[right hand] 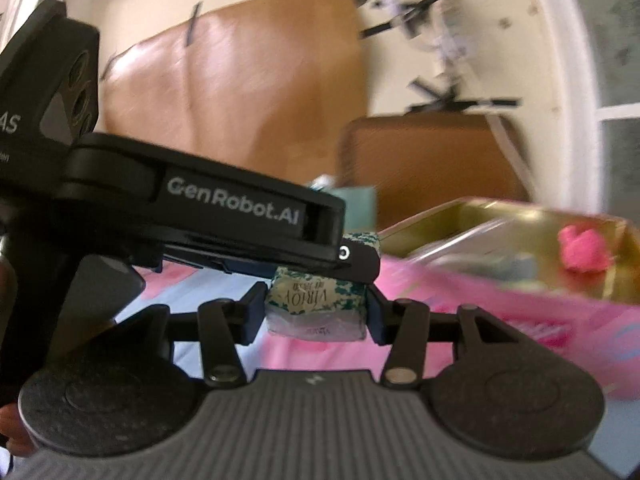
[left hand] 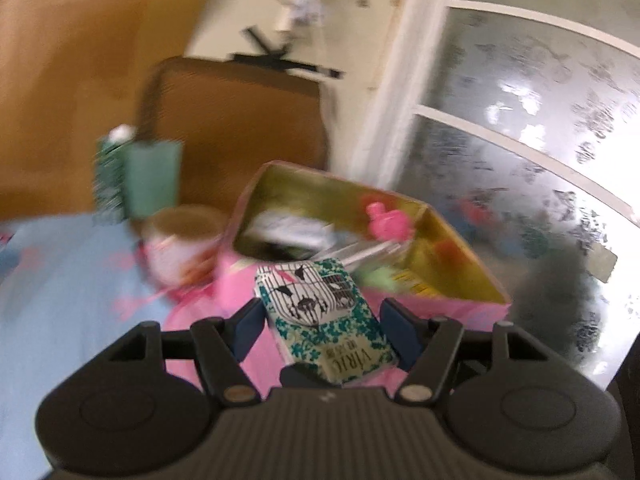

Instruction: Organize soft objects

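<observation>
Tissue pack point(left hand: 320, 312) gripped between both claws: left gripper point(left hand: 320, 320) half-closed on its sides, right gripper point(right hand: 316, 312) half-closed on its end. Long axis runs toward open pink box point(left hand: 460, 272) at 1 o'clock, just beyond; left nearer.

A soft white tissue pack with teal floral print point(left hand: 320, 312) point(right hand: 316, 306) hangs tilted just before the open pink, gold-lined box point(left hand: 452, 264) point(right hand: 500, 292).

cup point(left hand: 182, 236) left of box point(left hand: 460, 256)
</observation>
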Demonstrator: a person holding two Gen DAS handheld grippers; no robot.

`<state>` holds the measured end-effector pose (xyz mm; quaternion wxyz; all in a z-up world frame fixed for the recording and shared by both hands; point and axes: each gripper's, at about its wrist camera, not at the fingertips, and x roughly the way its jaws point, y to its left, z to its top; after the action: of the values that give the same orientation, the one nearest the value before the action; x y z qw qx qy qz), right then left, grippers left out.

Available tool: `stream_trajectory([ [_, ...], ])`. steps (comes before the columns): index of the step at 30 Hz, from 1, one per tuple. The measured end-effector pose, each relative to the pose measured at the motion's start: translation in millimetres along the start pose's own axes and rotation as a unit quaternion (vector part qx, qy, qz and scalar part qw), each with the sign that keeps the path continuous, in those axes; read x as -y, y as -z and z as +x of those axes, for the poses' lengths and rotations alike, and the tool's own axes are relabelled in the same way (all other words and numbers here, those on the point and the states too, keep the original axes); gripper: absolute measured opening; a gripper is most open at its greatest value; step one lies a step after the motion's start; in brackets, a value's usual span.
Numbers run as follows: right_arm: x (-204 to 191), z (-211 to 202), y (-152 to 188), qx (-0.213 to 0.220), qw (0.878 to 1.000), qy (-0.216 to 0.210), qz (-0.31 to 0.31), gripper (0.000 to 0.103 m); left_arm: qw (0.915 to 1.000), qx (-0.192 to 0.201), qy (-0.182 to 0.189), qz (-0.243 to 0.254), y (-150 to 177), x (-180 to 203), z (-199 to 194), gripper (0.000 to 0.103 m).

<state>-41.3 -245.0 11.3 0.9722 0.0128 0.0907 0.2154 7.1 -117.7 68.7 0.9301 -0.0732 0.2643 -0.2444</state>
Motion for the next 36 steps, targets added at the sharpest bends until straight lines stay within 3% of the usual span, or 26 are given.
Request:
stream_trajectory([
  [3,21.2,-4.5,-8.1,0.028,0.999,0.045,-0.004,0.053,0.9995,0.005,0.024,0.019,-19.1,26.0,22.9,0.065],
  [5,37.0,-5.1,-12.7,0.042,0.996,0.074,-0.004,0.053,0.999,0.005,0.036,0.024,-31.0,40.8,40.8,0.082],
  [7,54.0,0.9,-16.5,0.054,0.993,0.109,-0.002,0.054,0.9993,0.002,0.028,0.026,-38.2,50.3,58.4,0.091],
  [10,81.0,16.4,-19.3,0.051,0.982,0.181,0.009,0.065,0.9998,-0.009,-0.003,0.02,-40.7,51.6,74.8,0.091],
  [12,97.4,22.9,-19.7,0.038,0.977,0.207,0.026,0.066,0.9999,-0.014,-0.002,-0.01,-36.6,40.7,74.8,0.095],
  [16,107.9,17.6,-13.4,0.039,0.976,0.205,0.058,0.067,0.999,-0.016,-0.027,-0.033,-26.9,21.3,67.1,0.096],
  [20,97.6,13.5,-8.0,0.038,0.979,0.192,0.062,0.067,0.9963,-0.018,-0.046,-0.07,-17.6,1.7,51.7,0.096],
  [23,83.5,3.4,-5.7,0.049,0.979,0.186,0.061,0.068,0.9947,-0.011,-0.074,-0.071,-10.1,-6.8,32.6,0.097],
  [26,71.2,-9.1,-0.5,0.063,0.979,0.183,0.066,0.074,0.9924,-0.006,-0.1,-0.07,-4.1,-11.8,15.3,0.099],
  [30,54.2,-21.8,3.2,0.08,0.977,0.182,0.074,0.09,0.9894,-0.003,-0.132,-0.061,7.0,-12.5,-4.8,0.103],
  [36,34.2,-33.4,5.8,0.072,0.978,0.164,0.106,0.101,0.9864,0.001,-0.159,-0.042,21.4,-10.0,-30.0,0.103],
])
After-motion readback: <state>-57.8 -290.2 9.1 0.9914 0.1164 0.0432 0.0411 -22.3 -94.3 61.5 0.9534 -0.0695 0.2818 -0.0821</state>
